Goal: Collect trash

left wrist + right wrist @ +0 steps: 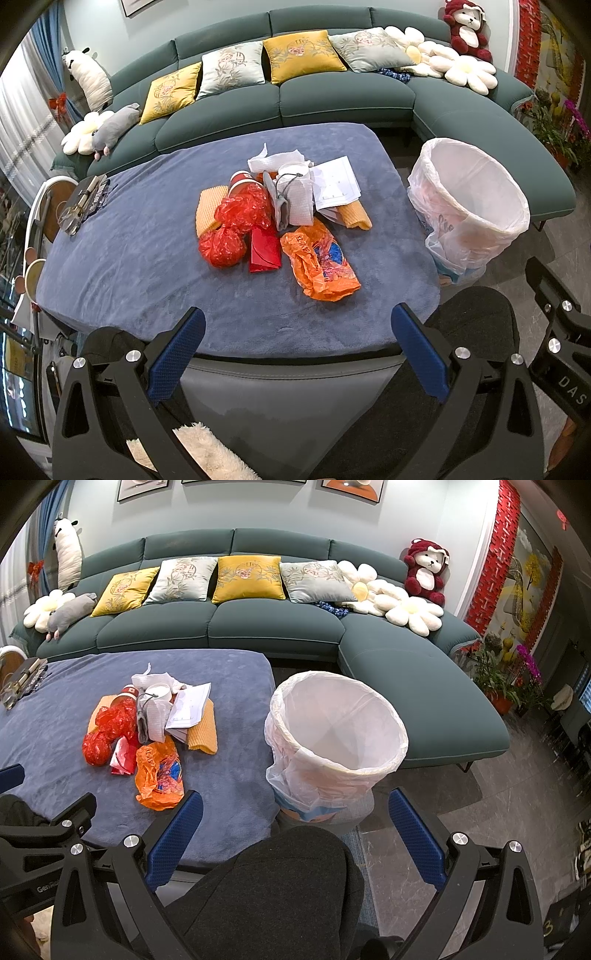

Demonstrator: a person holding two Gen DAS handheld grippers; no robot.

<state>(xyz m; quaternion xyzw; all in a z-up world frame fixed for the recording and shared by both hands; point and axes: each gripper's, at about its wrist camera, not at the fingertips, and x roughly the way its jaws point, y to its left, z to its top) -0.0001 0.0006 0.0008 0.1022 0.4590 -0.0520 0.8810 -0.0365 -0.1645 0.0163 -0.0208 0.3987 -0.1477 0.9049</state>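
Trash lies heaped mid-table, orange bag [319,260] nearest, straight ahead of the left gripper [297,350] (jaws wide, empty); right gripper [295,834], equally wide, faces the bin [338,734].

I see the trash pile [284,206] lying in the middle of the table [129,266], its bag [319,264] nearest me, the paper sheets [338,181] at its right rear and the cup [242,181] toward its left rear; the lined bin [338,738] stands on the floor just right of the table; the sofa [273,627] runs behind both and wraps round to the right of the bin; cushions [247,578] line its back; a keyed bundle [83,203] lies at the table's far left edge; a knee [280,882] sits before the bin.
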